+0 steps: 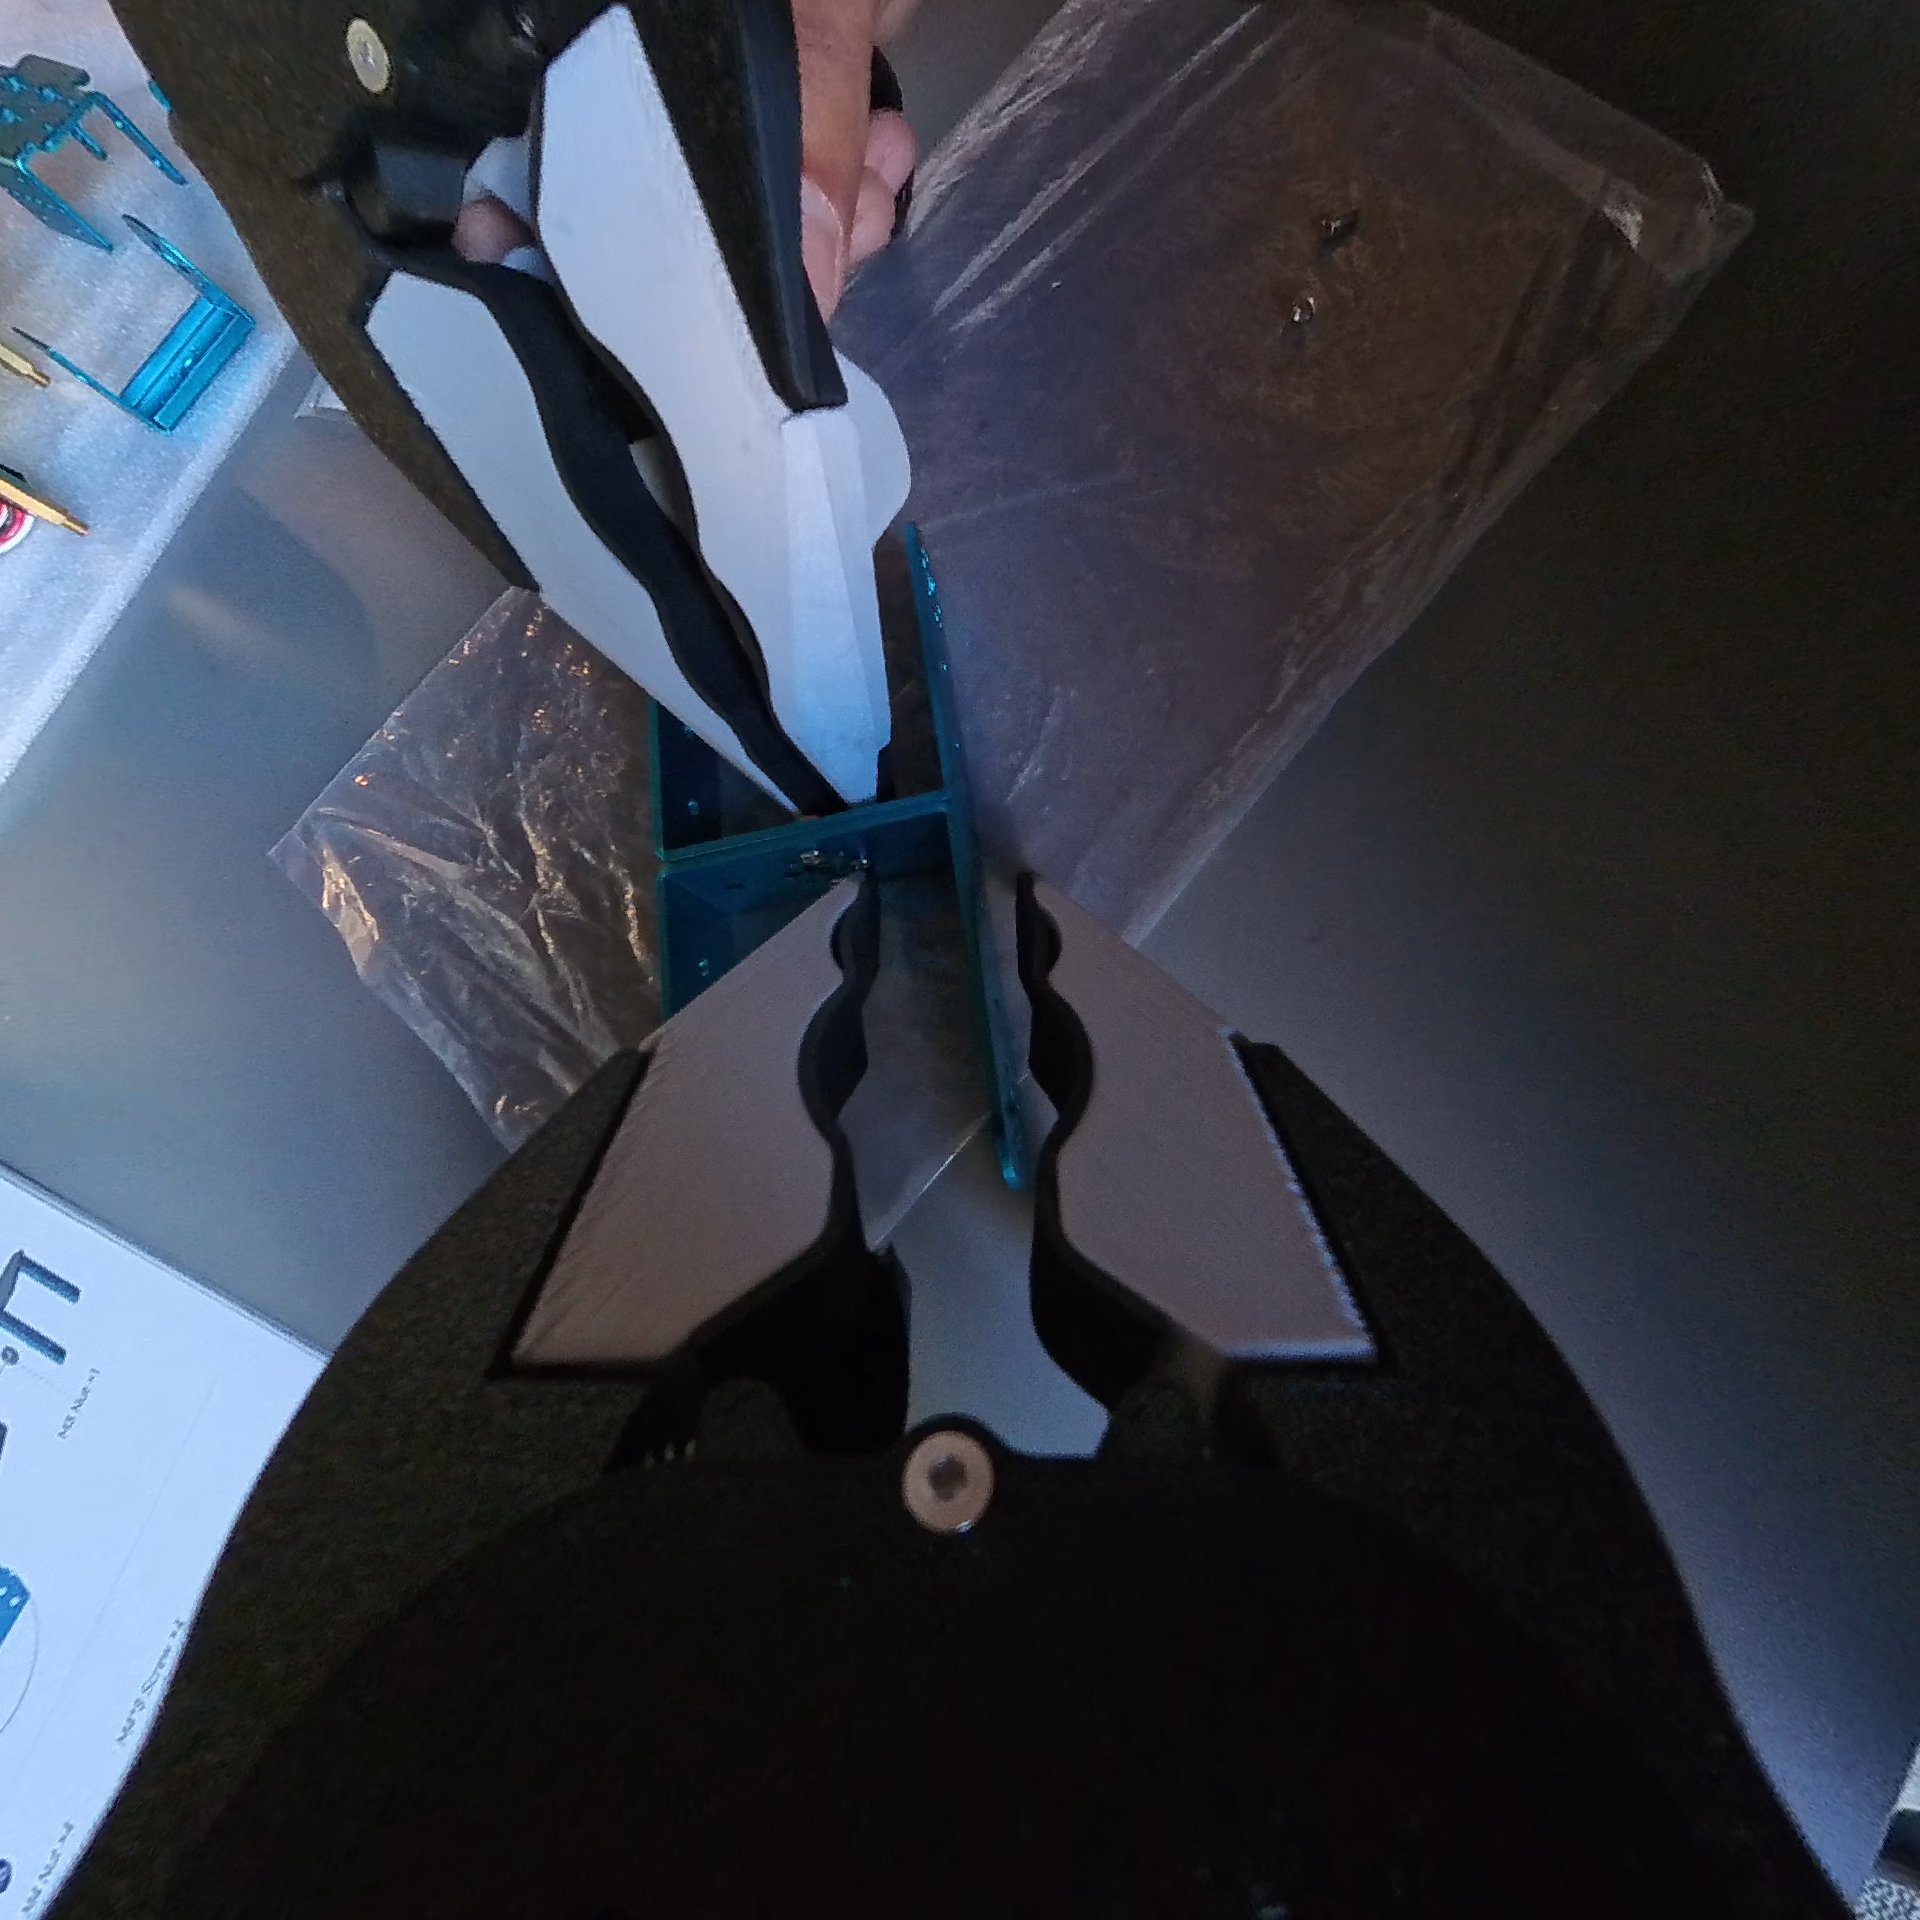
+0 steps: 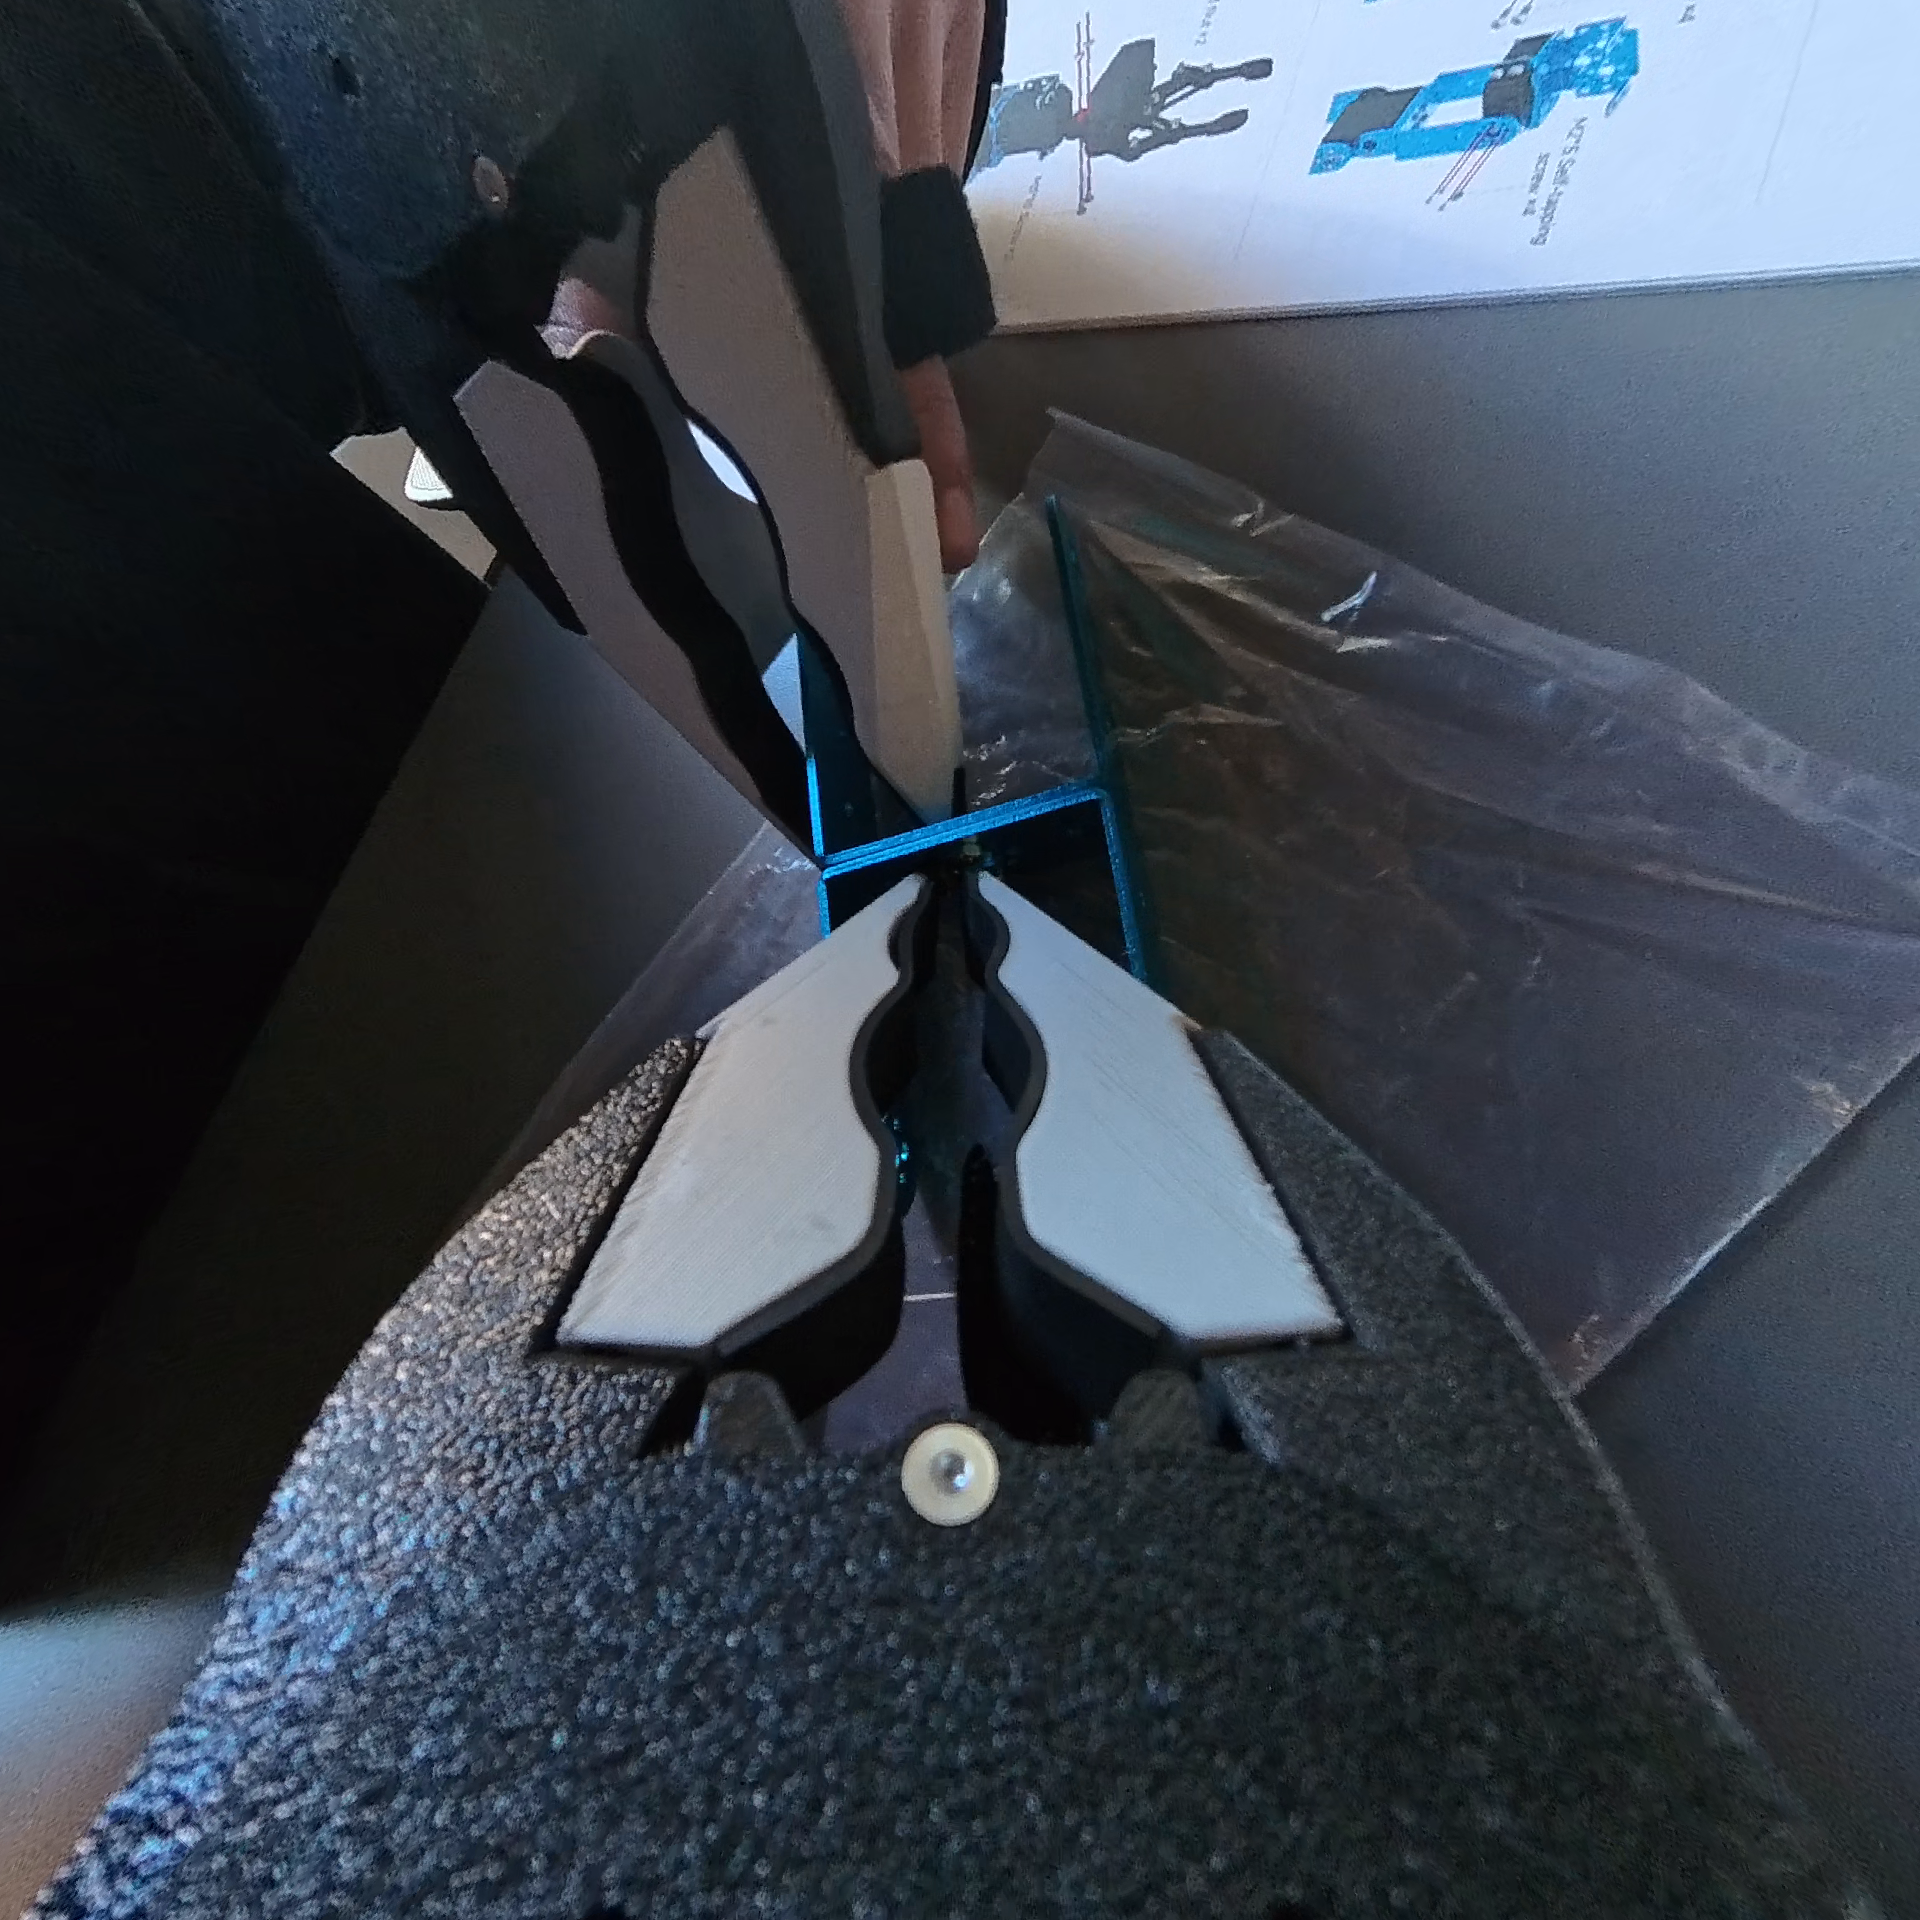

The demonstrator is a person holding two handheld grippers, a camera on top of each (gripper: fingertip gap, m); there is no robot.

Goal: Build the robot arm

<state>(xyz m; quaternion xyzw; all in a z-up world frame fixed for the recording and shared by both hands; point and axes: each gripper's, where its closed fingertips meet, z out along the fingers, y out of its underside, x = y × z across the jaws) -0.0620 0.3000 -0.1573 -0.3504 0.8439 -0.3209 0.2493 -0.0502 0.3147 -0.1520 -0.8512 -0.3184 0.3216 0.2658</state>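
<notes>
While the left tool point(image 1: 940, 883) stands partly open, one long wall of a blue metal bracket point(image 1: 961, 831) running between its fingers and seemingly ungripped, the right tool point(image 2: 951, 883) is nearly shut, tips at the bracket's cross web; whether it pinches something small there I cannot tell. Both tools meet the web from opposite sides. Clear plastic bags point(image 1: 1247, 468) lie beneath on the dark tabletop point(image 1: 1558, 1039), with a printed sheet point(image 2: 1455, 156) farther off.
</notes>
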